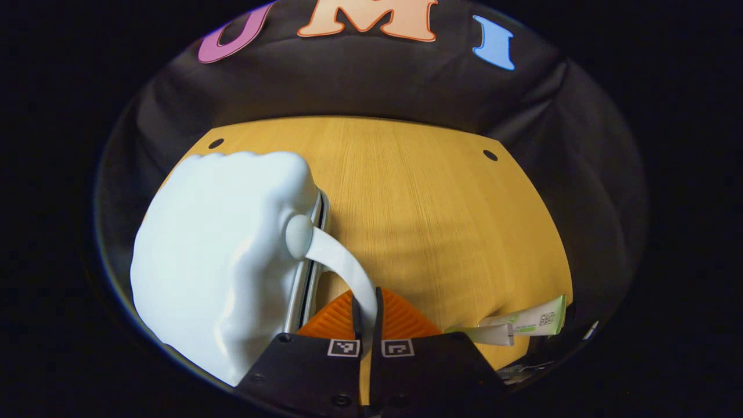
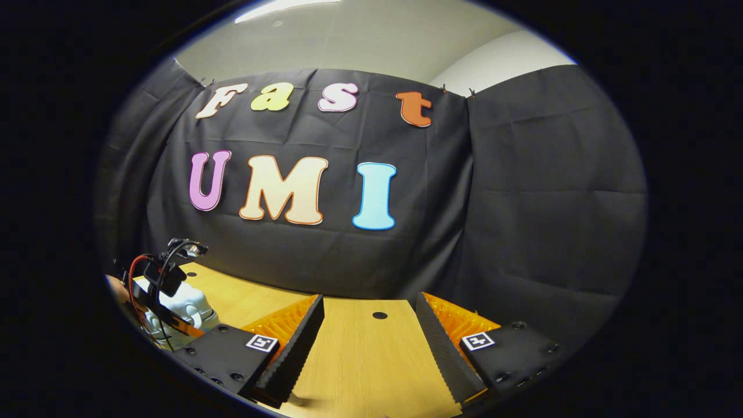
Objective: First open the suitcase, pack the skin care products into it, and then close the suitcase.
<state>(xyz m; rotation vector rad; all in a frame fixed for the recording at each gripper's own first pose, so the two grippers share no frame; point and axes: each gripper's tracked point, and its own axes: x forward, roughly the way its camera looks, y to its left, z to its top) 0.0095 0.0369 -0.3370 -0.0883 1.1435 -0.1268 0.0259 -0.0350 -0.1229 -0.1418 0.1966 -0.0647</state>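
Item 1, table (image 1: 418,220): pale wood grain, with small dark holes near its far corners. It carries everything listed below.

Item 2, suitcase (image 1: 220,261): small, pale blue-white and glossy, with a lumpy moulded shell. It stands at 9 o'clock in the left gripper view, its two halves meeting along a metallic seam, so we judge it not yet opened. In the right gripper view it sits at 8 o'clock on the table.

Item 3, strap (image 1: 342,264): a pale band fixed to a round knob on the suitcase's side. It curves down to 6 o'clock.

Item 4, skin care tube (image 1: 522,325): white with green print, lying flat at 4 o'clock in the left gripper view, well apart from the suitcase.

Item 5, left hand-held gripper (image 1: 367,325): fingers nearly together, pinching the strap's lower end.

Item 6, right hand-held gripper (image 2: 367,348): fingers spread wide, holding nothing, above bare table.

Handling note: we judge the step in hand to be opening the case. We would pull steadily along the strap rather than across it, and bring the free gripper over to brace the shell so that the light case does not slide or tip.
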